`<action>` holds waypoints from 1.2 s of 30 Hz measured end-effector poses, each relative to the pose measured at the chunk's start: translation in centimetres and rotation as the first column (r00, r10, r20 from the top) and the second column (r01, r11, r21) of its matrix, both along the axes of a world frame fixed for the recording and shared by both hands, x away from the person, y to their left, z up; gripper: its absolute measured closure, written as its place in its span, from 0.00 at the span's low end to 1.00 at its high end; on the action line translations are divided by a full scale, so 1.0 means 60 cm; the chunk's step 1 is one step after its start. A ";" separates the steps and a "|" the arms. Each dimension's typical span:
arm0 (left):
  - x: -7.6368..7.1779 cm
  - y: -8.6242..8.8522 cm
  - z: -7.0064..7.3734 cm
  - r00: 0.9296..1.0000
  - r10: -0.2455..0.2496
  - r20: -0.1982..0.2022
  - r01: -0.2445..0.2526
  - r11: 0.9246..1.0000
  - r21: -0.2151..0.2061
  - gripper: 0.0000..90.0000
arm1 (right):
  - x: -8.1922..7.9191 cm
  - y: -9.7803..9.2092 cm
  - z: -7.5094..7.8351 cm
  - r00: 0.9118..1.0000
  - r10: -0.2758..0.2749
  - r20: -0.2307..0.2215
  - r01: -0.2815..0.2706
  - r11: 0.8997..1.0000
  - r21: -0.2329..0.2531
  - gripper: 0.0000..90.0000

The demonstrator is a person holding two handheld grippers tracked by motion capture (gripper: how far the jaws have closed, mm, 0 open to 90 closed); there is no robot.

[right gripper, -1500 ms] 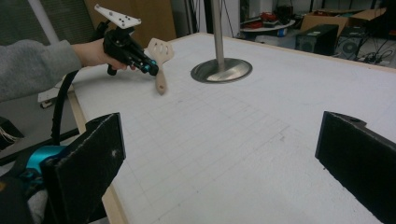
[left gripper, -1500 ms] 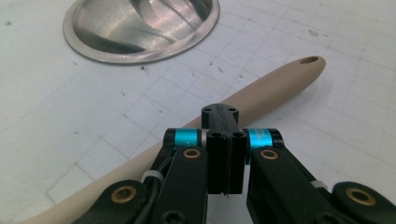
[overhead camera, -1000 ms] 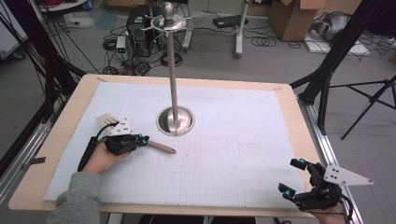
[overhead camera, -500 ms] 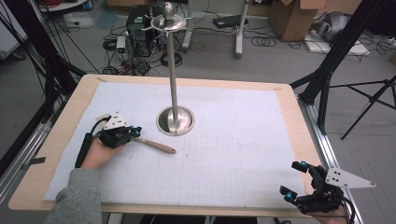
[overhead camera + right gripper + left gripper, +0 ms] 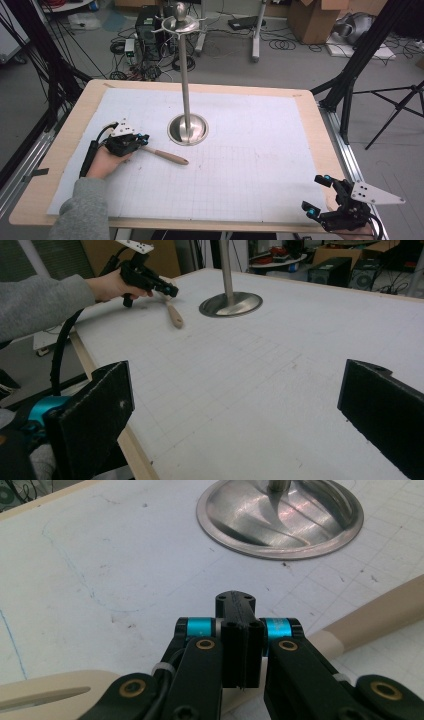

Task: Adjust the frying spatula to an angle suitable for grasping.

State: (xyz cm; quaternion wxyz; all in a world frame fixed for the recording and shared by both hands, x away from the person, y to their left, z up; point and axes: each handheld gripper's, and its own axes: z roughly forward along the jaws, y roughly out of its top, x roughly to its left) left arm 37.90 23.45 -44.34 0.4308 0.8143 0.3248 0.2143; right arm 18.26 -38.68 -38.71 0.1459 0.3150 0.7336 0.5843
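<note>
Two grippers work over a white gridded mat [image 5: 260, 150] that covers the wooden table [image 5: 325, 135]; no brand, label or writing on any of it can be read. At the left of the high view, the left gripper [image 5: 141, 140] is clamped on a beige wooden-handled utensil [image 5: 169, 157], its jaws pressed together around the utensil near its middle. In the left gripper view the handle [image 5: 370, 617] runs off to the right, while a flat slotted end [image 5: 45, 700] shows at lower left. Just beyond the utensil stands a metal hanging stand [image 5: 185, 75], its dished round base [image 5: 188, 131] resting on the mat and holding nothing. Far to the right, at the table's near corner, the right gripper [image 5: 317, 196] has its jaws spread wide apart with nothing between them.
</note>
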 end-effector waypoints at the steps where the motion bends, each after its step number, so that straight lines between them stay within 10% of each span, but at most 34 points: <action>1: 0.001 0.000 -0.001 1.000 -0.002 -0.001 0.002 1.000 0.008 1.00 | 0.000 0.000 0.000 1.000 0.000 -0.002 0.000 1.000 -0.001 0.00; 12: -0.008 -0.014 -0.009 0.999 -0.038 0.017 0.035 0.984 0.172 1.00 | 0.004 0.003 -0.002 1.000 0.009 -0.008 -0.009 1.000 -0.011 0.00; 36: -0.057 0.004 0.000 0.999 -0.048 -0.015 0.050 0.983 0.178 1.00 | 0.039 0.032 -0.001 0.997 0.077 -0.019 -0.077 0.997 -0.020 0.00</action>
